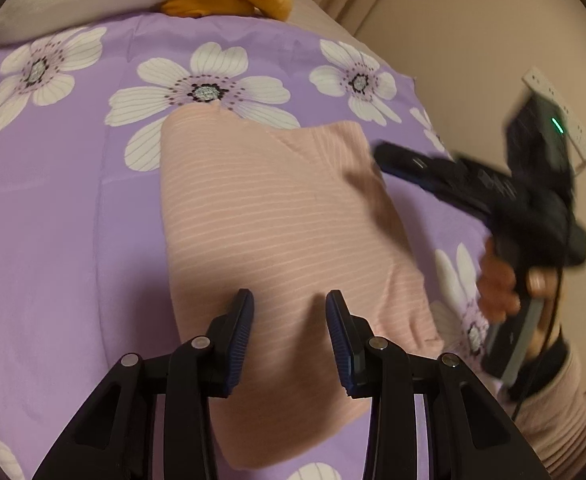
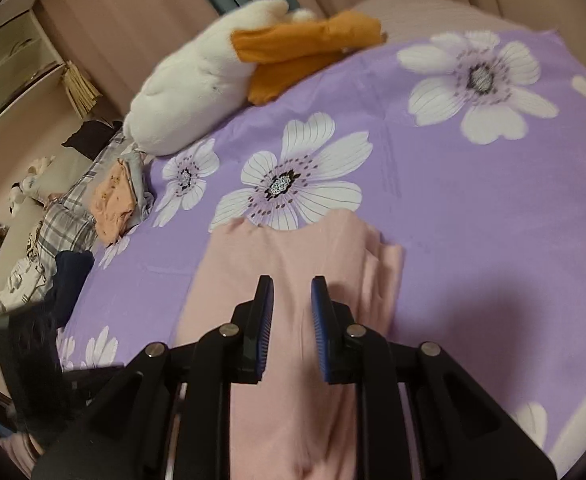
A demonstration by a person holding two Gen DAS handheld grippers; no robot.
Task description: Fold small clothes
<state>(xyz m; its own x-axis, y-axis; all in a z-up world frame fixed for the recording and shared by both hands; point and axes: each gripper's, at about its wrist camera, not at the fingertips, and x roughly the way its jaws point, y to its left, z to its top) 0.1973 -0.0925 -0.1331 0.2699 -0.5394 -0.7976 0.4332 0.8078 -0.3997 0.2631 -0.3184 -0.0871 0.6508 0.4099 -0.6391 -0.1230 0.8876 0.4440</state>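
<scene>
A pink, faintly striped small garment (image 1: 277,216) lies folded lengthwise on the purple flowered sheet (image 1: 73,220), neckline at the far end. My left gripper (image 1: 289,300) hovers over its near half, open, with nothing between the fingers. My right gripper (image 2: 292,284) also points down at the garment (image 2: 293,248); its jaws stand a narrow gap apart and only cloth below shows through. The left wrist view shows the right gripper (image 1: 389,158), blurred, at the garment's right edge, held by a hand (image 1: 501,280).
A white plush toy with orange feet (image 2: 213,80) lies at the sheet's far end. A heap of other clothes (image 2: 113,196) sits off the sheet's left edge, with a shelf (image 2: 21,64) behind. The sheet (image 2: 493,220) lies bare to the right.
</scene>
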